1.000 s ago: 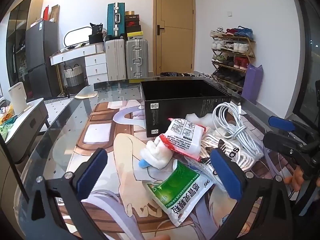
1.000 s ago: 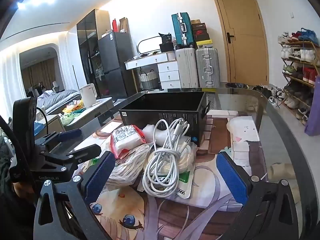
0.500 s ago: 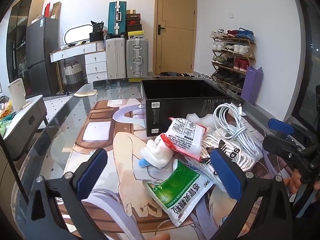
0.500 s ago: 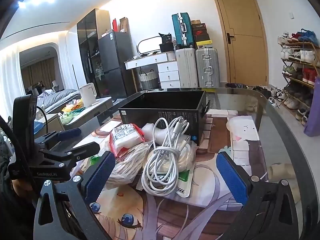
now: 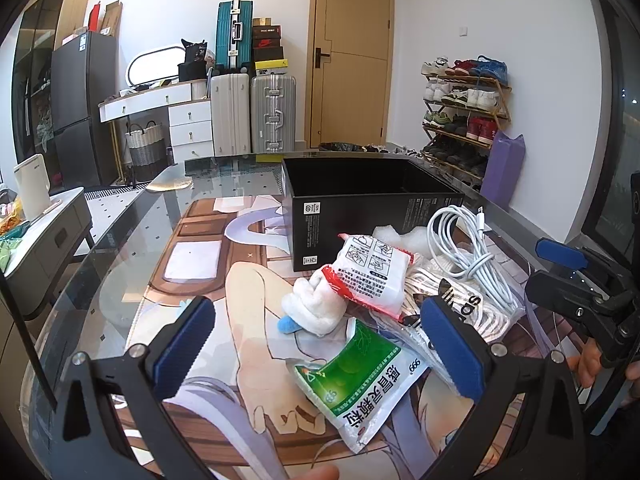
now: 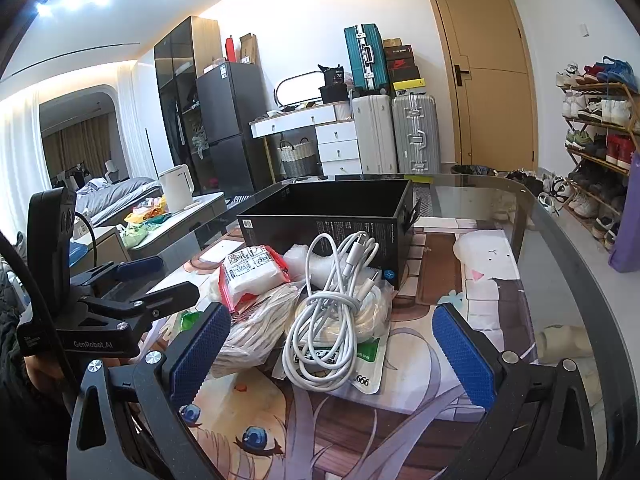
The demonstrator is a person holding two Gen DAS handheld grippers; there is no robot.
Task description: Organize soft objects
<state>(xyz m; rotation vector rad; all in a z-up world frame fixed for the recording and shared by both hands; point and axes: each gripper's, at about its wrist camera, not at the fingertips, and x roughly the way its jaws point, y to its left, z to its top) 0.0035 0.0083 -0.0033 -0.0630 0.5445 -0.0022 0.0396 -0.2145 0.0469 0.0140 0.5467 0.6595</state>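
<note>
A pile of soft things lies on the glass table in front of an open black box [image 5: 372, 204], which also shows in the right wrist view [image 6: 332, 216]. The pile holds a green-and-white packet [image 5: 360, 376], a white rolled sock [image 5: 314, 306], a red-edged white pack [image 5: 370, 270] [image 6: 252, 272], a coiled white cable [image 5: 464, 248] [image 6: 332, 312] and a bagged white rope [image 6: 256, 320]. My left gripper [image 5: 316, 352] is open and empty, just short of the green packet. My right gripper [image 6: 332, 354] is open and empty, in front of the cable.
The table [image 5: 128, 248] has a printed mat under glass and a curved edge. A low side table [image 5: 44, 232] with a white kettle [image 6: 176, 192] stands to the left. Suitcases [image 5: 252, 112], a door and a shoe rack [image 5: 464, 108] stand beyond.
Both grippers stay open and nearly still. The views shift only slightly; the pile has not moved.
</note>
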